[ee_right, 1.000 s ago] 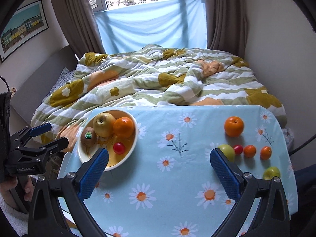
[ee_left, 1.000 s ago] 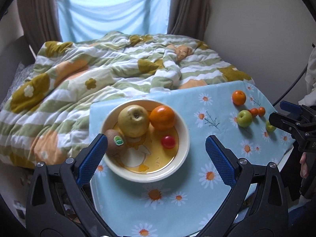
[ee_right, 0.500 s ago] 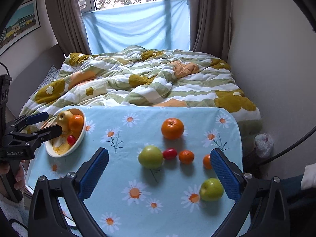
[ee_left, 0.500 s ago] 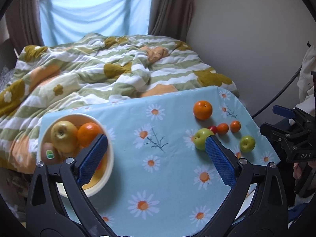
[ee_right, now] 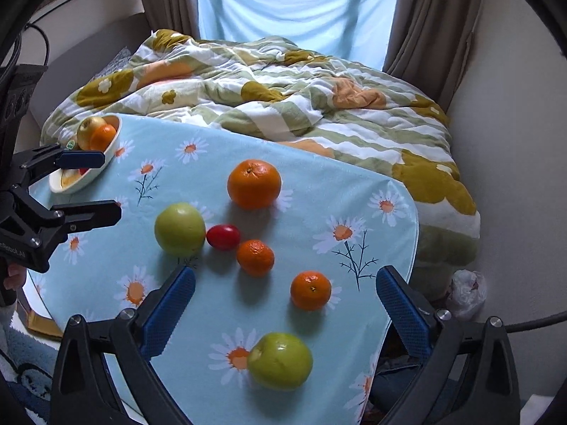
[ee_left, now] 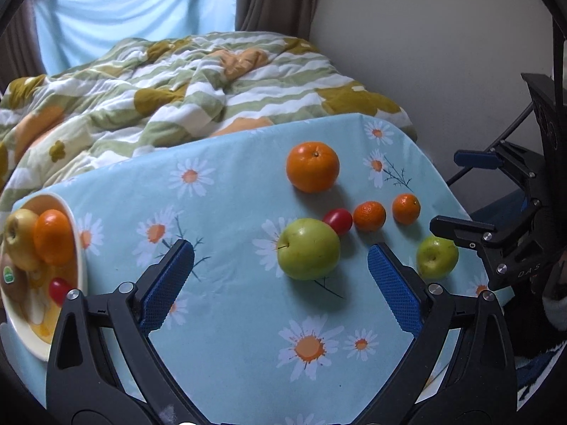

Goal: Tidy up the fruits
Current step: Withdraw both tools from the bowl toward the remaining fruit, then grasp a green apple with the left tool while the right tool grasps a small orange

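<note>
Loose fruit lies on the daisy tablecloth: a big orange, a large green apple, a red tomato, two mandarins and a small green apple. My left gripper is open, the large apple just ahead between its fingers. My right gripper is open above the small apple and one mandarin. A cream bowl at the table's left holds a yellow apple, an orange, a kiwi and a tomato.
A bed with a striped flower quilt runs behind the table. A wall stands on the right. The table's rounded right edge drops off near a white bag on the floor.
Both grippers have swung right, away from the bowl and toward the loose fruit, and come closer to the table. The bowl has slid to the left edge of both views.
</note>
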`<state>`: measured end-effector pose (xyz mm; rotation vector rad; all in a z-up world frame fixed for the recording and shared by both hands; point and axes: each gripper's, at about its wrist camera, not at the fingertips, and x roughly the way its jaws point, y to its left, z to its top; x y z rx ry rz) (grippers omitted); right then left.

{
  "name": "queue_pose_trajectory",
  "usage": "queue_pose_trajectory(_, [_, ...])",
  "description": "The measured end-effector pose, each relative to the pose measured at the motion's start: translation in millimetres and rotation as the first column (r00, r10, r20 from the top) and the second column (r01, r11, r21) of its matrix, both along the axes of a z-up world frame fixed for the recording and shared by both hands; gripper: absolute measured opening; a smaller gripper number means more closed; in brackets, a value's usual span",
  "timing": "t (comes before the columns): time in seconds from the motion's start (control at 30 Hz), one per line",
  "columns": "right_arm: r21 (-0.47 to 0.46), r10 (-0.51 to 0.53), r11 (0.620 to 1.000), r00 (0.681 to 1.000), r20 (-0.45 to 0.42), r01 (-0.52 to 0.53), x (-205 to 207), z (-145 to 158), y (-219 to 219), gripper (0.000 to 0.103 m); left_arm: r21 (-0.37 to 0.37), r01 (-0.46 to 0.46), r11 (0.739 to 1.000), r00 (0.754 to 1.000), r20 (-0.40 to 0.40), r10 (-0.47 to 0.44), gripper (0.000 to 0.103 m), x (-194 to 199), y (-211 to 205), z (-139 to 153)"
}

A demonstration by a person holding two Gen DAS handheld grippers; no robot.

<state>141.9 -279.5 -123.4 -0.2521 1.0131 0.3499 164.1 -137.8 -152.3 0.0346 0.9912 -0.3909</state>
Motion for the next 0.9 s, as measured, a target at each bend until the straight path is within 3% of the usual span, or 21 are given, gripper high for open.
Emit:
queue_pose_trajectory(0.17, [-0.024, 0.098, 0.995, 0.995, -0.032, -0.099, 15, -21, -2, 0.092, 0.048, 0.030, 0.998, 0.999, -0.023, -0.029, 0.098, 7, -22, -27])
queue_pose_trajectory(0.27, [-0.033, 0.145, 0.989, 0.988, -0.051, -0.147, 19, -31, 2, 0.086, 0.063, 0.045, 0.997, 0.998, -0.043, -0.042, 0.090, 11, -35, -40])
queue_pose_trajectory(0.43, [-0.039, 0.207, 0.977, 0.977, -0.058, -0.209, 21, -38, 7, 0.085, 0.093, 0.064, 0.994, 0.996, -0.069, -0.058, 0.074, 14, -49, -56])
queue_pose_trajectory(0.6, [-0.037, 0.241, 0.969, 0.966, -0.090, -0.245, 26, -46, 12, 0.067, 0.131, 0.057, 0.990, 0.996, -0.074, -0.048, 0.062, 15, -50, -62])
queue_pose_trajectory(0.9, [-0.031, 0.292, 0.954, 0.951, -0.105, -0.297, 33, -51, 21, 0.059, 0.140, 0.056, 0.989, 0.996, -0.078, -0.045, 0.062, 13, -45, -61])
